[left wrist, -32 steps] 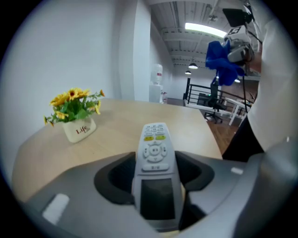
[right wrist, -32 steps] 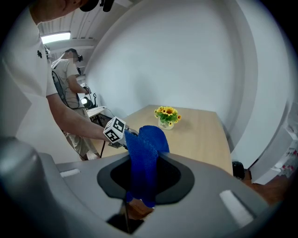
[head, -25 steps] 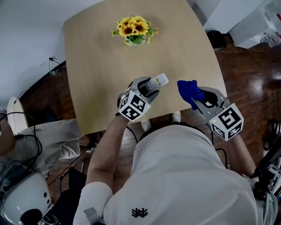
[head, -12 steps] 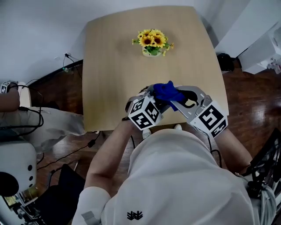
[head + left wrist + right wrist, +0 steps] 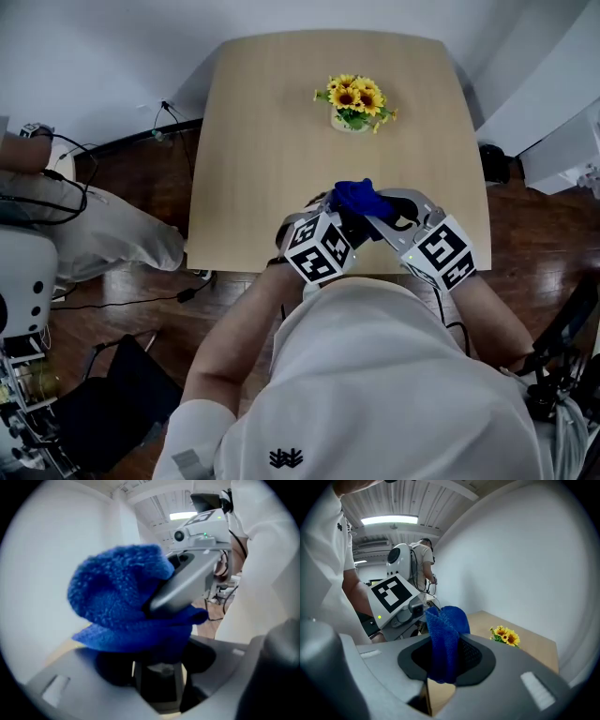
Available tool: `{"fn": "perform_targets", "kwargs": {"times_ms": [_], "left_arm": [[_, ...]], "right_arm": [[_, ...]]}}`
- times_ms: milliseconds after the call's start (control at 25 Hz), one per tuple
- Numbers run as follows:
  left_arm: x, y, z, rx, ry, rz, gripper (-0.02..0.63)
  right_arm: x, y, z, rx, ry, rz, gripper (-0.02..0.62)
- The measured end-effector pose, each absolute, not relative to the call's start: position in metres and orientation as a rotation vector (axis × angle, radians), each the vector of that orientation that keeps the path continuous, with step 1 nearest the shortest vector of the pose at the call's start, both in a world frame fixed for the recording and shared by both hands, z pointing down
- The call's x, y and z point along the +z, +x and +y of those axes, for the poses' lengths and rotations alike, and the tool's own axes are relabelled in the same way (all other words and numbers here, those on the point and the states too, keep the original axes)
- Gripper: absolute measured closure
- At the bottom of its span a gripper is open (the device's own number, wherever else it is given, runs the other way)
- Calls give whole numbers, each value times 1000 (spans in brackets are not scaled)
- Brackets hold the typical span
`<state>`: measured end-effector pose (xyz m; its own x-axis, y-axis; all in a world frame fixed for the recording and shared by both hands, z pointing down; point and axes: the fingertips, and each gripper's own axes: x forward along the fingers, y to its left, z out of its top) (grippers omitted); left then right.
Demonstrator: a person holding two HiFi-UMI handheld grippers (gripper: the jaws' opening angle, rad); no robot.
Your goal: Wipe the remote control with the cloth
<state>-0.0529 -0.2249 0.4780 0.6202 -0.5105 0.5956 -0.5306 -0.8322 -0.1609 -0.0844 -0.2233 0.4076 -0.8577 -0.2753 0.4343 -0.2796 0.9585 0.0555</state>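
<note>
- Head view: L gripper (image 5: 339, 223) and R gripper (image 5: 377, 214) are meeting over near edge of table (image 5: 253, 141), tips crossing. Blue cloth (image 5: 359, 197) is bunching up btwn them and covering remote control, so remote isn't showing here. Sunflowers (image 5: 356, 98) are standing on far side of table, well apart from both grippers.
- Left gripper view: L jaws are clamping remote control (image 5: 161, 686), which is showing end-on, dark w/ pale edges, low in centre. Cloth is lying right over remote's far part, apparently touching it. R gripper's grey finger (image 5: 187, 585) is pressing into cloth from right.
- Right gripper view: R jaws are pinching cloth; one fold is standing upright btwn them and poking out past tips. L gripper's marker cube (image 5: 393, 592) is showing at left, just beside cloth. Sunflowers are sitting to far right on table.
</note>
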Motion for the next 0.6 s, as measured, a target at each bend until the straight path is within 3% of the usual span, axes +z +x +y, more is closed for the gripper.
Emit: {"fn": "perform_targets", "kwargs": {"times_ms": [600], "left_arm": [[484,-80,-203,1065,2805,-887,330]], "right_arm": [[400,-13,-269,50,760,-2558,509]]}}
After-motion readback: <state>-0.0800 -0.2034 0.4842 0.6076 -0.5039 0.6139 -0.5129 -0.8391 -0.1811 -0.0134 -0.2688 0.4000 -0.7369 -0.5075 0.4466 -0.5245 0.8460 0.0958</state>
